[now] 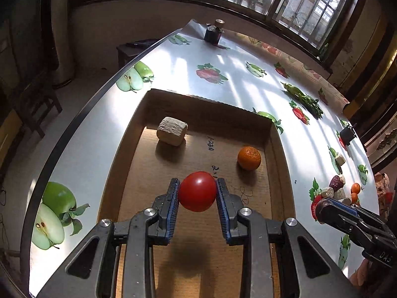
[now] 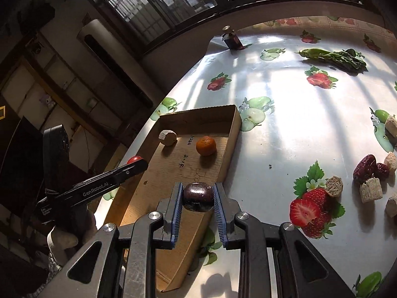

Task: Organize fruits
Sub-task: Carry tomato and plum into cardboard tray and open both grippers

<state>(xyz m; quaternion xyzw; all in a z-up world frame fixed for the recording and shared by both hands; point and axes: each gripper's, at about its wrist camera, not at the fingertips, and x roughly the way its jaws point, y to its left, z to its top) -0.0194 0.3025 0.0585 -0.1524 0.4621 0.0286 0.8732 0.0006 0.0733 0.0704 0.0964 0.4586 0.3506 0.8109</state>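
My left gripper (image 1: 197, 193) is shut on a red tomato (image 1: 197, 190) and holds it above the floor of a shallow cardboard box (image 1: 129, 134). In the box lie an orange (image 1: 249, 158) and a beige block (image 1: 171, 130). My right gripper (image 2: 198, 198) is shut on a dark purple plum-like fruit (image 2: 198, 196) above the box's near right edge (image 2: 230, 144). The right wrist view also shows the orange (image 2: 206, 145), the beige block (image 2: 167, 137), the tomato (image 2: 134, 159) and the left gripper's body (image 2: 104, 186). The right gripper shows in the left wrist view (image 1: 332, 208).
The table (image 2: 297, 114) has a glossy fruit-print cloth. Red dates (image 2: 367, 167), beige chunks (image 2: 369, 190) and small oranges (image 1: 355, 188) lie to the right. Green leafy vegetables (image 2: 335, 57) lie further back. A dark small jar (image 2: 232, 38) stands at the far edge. The table edge runs along the left.
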